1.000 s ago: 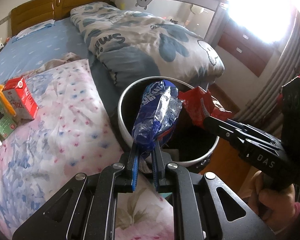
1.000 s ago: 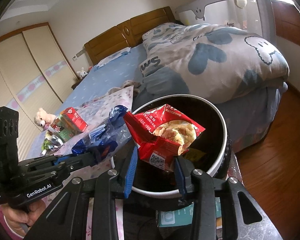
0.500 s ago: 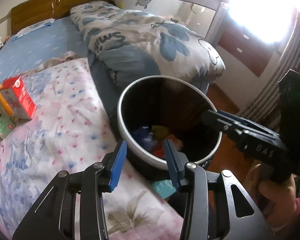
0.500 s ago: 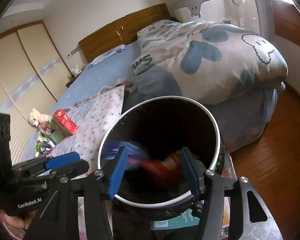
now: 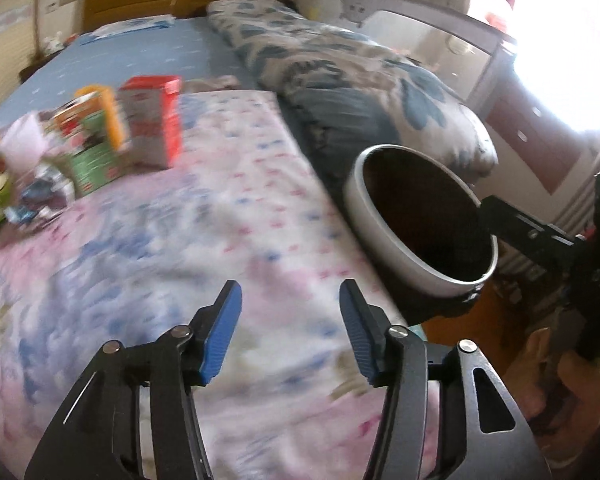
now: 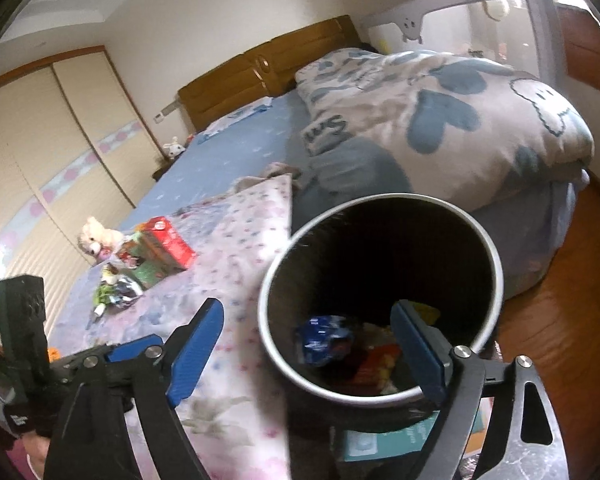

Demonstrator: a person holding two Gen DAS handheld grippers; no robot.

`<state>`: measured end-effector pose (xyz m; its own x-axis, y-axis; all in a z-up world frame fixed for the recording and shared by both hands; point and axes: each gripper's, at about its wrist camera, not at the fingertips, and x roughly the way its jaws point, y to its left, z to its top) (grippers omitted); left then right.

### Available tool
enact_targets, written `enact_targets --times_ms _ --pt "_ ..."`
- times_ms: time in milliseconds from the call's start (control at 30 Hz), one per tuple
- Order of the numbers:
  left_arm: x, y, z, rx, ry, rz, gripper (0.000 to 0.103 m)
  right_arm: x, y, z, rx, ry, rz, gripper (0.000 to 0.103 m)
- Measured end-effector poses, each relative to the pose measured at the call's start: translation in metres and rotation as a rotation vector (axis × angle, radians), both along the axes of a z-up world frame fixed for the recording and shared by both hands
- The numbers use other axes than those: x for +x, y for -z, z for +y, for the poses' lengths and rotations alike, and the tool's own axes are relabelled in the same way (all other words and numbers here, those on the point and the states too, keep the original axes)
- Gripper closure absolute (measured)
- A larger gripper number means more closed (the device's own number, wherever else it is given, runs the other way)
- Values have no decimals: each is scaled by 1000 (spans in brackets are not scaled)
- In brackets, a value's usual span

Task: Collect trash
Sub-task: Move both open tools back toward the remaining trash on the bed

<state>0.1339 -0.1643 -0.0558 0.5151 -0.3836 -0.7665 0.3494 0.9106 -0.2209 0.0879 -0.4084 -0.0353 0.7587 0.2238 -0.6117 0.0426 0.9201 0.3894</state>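
Both grippers are empty right now. The left gripper [image 5: 290, 330] hangs over the flowery pink blanket [image 5: 188, 232], jaws apart and opening, nothing between them. The right gripper [image 6: 308, 344] sits above the trash bin [image 6: 496, 276], jaws wide and opening too, nothing clamped.

The right wrist view looks straight down into the bin: a blue wrapper [image 6: 324, 340] and a red snack bag [image 6: 376, 364] lie at the bottom. From the left wrist view the bin [image 5: 364, 200] is just a dark hole.

That left view is blurry, but it shows the leftover trash closer up: a red carton [image 5: 152, 120] and a green carton [image 5: 92, 148] on the blanket, well apart from the bin.
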Motion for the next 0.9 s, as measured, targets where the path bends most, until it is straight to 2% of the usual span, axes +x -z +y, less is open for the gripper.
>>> enact_targets --times_ms 233,533,900 --pt "-6 7 50 -2 -116 8 41 11 -3 50 8 -104 -21 12" --pt "-5 11 105 1 -230 9 41 30 4 106 -10 -227 -10 12" --pt "11 17 149 5 -326 21 41 62 21 144 -17 -301 19 12"
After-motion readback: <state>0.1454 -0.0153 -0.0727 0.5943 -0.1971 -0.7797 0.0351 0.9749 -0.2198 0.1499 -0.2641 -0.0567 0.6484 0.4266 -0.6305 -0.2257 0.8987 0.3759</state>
